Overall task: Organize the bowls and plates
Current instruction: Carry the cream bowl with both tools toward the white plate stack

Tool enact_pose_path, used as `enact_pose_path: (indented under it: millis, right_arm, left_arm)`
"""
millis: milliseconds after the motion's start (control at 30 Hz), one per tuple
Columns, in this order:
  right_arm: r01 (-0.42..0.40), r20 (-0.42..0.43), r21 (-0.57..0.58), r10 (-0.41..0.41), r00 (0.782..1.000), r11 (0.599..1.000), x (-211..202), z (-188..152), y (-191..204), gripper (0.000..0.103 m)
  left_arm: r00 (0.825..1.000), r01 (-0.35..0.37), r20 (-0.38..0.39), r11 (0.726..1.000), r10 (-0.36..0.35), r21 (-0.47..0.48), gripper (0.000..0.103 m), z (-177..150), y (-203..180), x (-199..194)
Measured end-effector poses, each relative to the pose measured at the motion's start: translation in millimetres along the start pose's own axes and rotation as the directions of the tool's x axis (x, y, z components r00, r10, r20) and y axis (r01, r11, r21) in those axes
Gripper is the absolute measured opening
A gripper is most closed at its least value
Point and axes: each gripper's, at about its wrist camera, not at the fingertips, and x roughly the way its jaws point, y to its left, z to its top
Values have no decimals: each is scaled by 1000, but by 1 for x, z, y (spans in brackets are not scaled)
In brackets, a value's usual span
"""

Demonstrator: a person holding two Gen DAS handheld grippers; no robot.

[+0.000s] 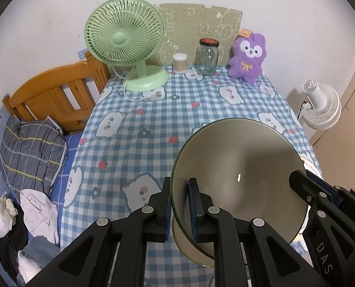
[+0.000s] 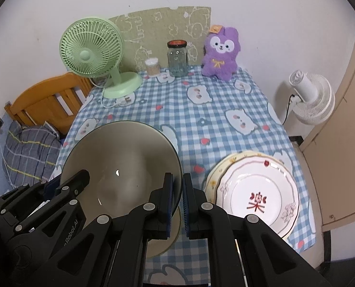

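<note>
Glossy smooth ceramic bowl (image 1: 237, 167), glazed white plate (image 2: 256, 191), checked cloth on the desk (image 1: 153, 124), clear glass jar (image 1: 206, 58), fluffy plush toy (image 1: 248, 58), varnished wooden bed frame (image 1: 53, 95), matt plastic fan (image 1: 124, 38)

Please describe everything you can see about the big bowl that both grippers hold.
The bowl is wide, grey-beige inside, glossy like glazed ceramic, with a thin dark rim and a paler foot below. It is empty and tilted, apparently above the checked tablecloth. The left gripper and right gripper are each shut on opposite rim edges, one finger inside, one outside.
</note>
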Motion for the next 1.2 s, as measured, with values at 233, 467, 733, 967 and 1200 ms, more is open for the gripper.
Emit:
enact_pose_path:
  millis: [233, 467, 733, 967, 1200]
  right_arm:
    - [0, -31, -3, 0, 1000, 1000, 8, -22, 1, 10]
    - [-15, -67, 10, 15, 998, 1000, 21, -38, 2, 10]
    - [-1, -106, 5, 1, 994, 1000, 35, -46, 1, 10]
    - [-10, -129, 13, 12, 992, 1000, 46, -46, -2, 10]
    - [-12, -156, 8, 13, 988, 1000, 54, -49, -2, 10]
  left_arm:
    - [999, 6, -34, 1000, -6, -16, 10, -21, 2, 10]
    - [998, 8, -61, 1000, -9, -15, 10, -38, 6, 21]
    - [994, 0, -107, 1000, -2, -14, 11, -52, 2, 38]
    - [995, -17, -98, 1000, 16, -9, 11, -50, 1, 44]
    - [991, -26, -128, 1000, 25, -1, 12, -54, 0, 55]
